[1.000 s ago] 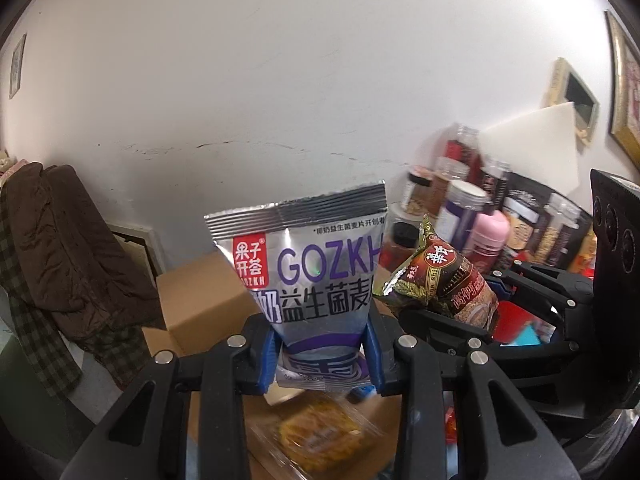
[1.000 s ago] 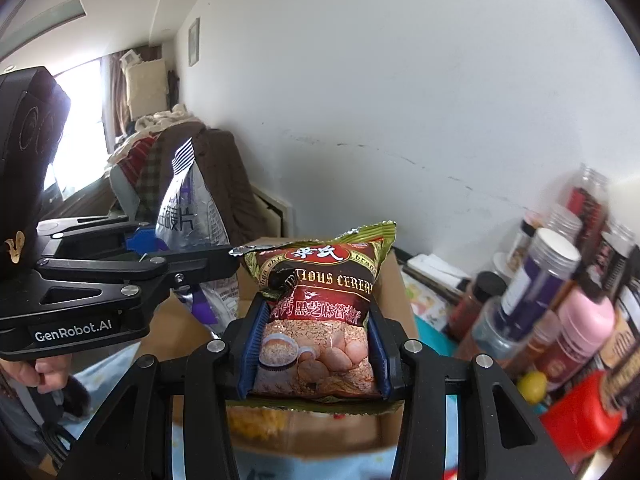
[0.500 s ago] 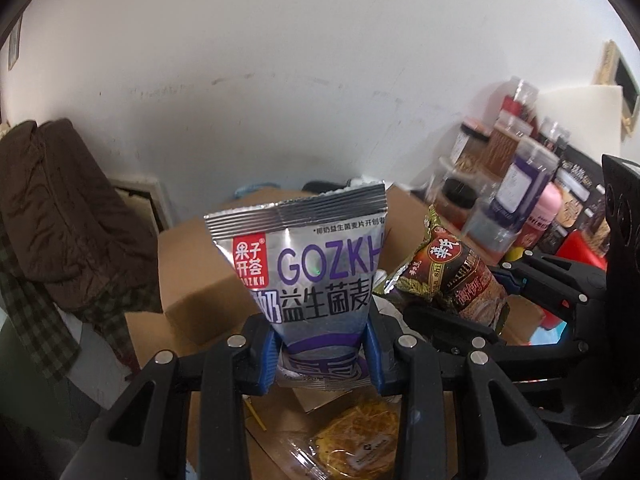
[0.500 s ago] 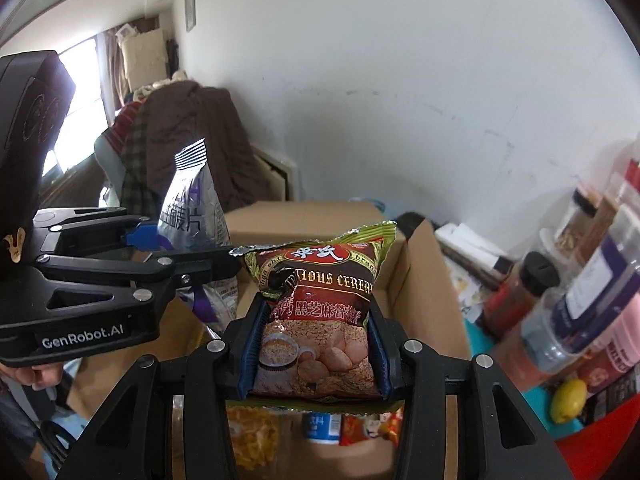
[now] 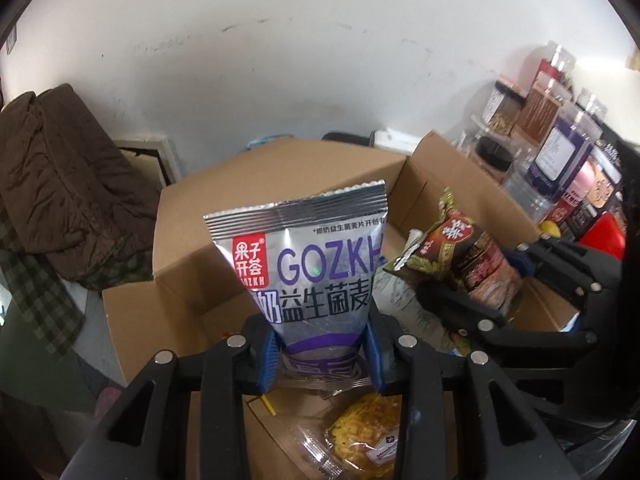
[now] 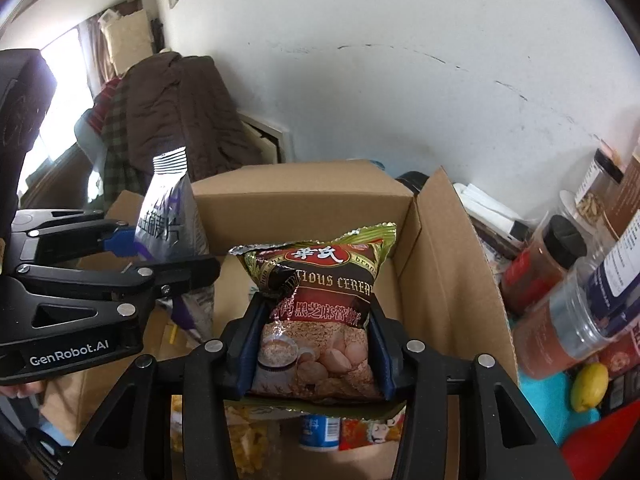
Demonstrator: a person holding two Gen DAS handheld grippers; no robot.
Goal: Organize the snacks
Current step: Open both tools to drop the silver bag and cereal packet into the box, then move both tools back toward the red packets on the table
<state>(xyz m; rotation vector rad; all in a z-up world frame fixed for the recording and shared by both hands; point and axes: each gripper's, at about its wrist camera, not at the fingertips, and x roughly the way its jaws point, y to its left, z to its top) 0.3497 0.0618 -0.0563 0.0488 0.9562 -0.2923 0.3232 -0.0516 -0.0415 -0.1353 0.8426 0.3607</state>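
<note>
My left gripper [image 5: 320, 354] is shut on a silver and purple GOZKH snack bag [image 5: 316, 264], held upright over an open cardboard box [image 5: 276, 184]. My right gripper [image 6: 316, 350] is shut on a red and green cereal bag [image 6: 320, 316], held upright over the same box [image 6: 444, 264]. The right gripper with its cereal bag [image 5: 472, 264] shows at the right of the left wrist view. The left gripper with its silver bag [image 6: 172, 216] shows at the left of the right wrist view. Both bags hang above the box's inside.
Inside the box lie a clear pack of yellow snacks [image 5: 368, 440], a small blue and white can [image 6: 320, 432] and a red packet [image 6: 368, 432]. Spice jars and bottles [image 6: 560, 320] crowd the right. A lemon [image 6: 590, 386] lies there. Brown clothes [image 5: 68, 184] hang at the left.
Both grippers have moved forward and tilted down over the box with their bags still held. The box's inside and its contents now show more fully.
</note>
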